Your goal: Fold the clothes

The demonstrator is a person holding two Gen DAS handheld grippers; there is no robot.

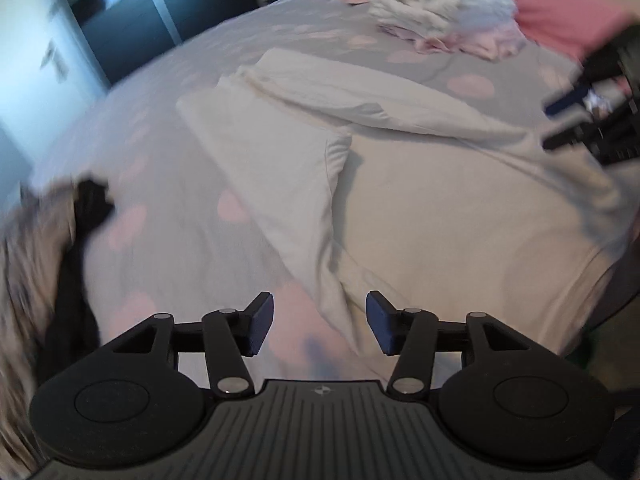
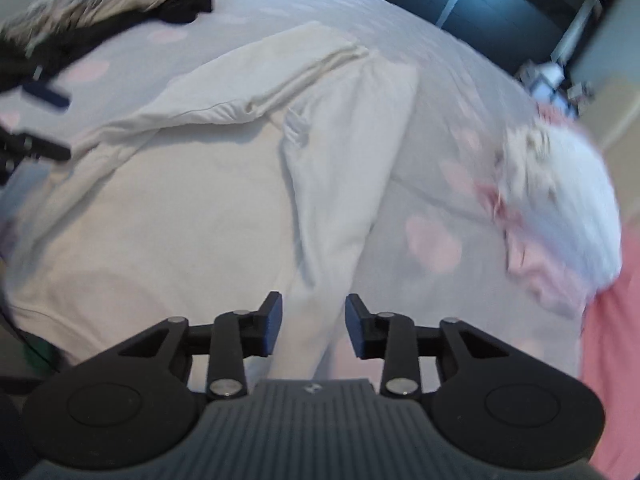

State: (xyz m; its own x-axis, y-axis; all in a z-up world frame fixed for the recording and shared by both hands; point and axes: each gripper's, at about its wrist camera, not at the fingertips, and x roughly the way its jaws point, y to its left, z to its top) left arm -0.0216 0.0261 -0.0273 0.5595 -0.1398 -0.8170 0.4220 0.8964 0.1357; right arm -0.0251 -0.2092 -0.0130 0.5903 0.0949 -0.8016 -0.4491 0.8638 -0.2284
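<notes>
A cream long-sleeved garment (image 1: 420, 200) (image 2: 180, 220) lies spread on the bed, both sleeves folded inward so that they meet at the far end. My left gripper (image 1: 320, 322) hovers open over the garment's near left edge, where its sleeve runs down; nothing is between its pads. My right gripper (image 2: 313, 324) is open above the other sleeve, pads clear of the cloth. Each gripper shows in the other's view, blurred: the right gripper (image 1: 554, 126) at the garment's right side, the left gripper (image 2: 62, 128) at its left side.
The bed cover (image 1: 168, 200) (image 2: 440, 120) is grey with pink spots. A pile of white fluffy and pink clothes (image 1: 440, 4) (image 2: 560, 200) sits at the far side. A dark and mottled grey garment (image 1: 40, 260) (image 2: 100, 0) lies opposite. A dark wardrobe (image 1: 132, 20) stands beyond the bed.
</notes>
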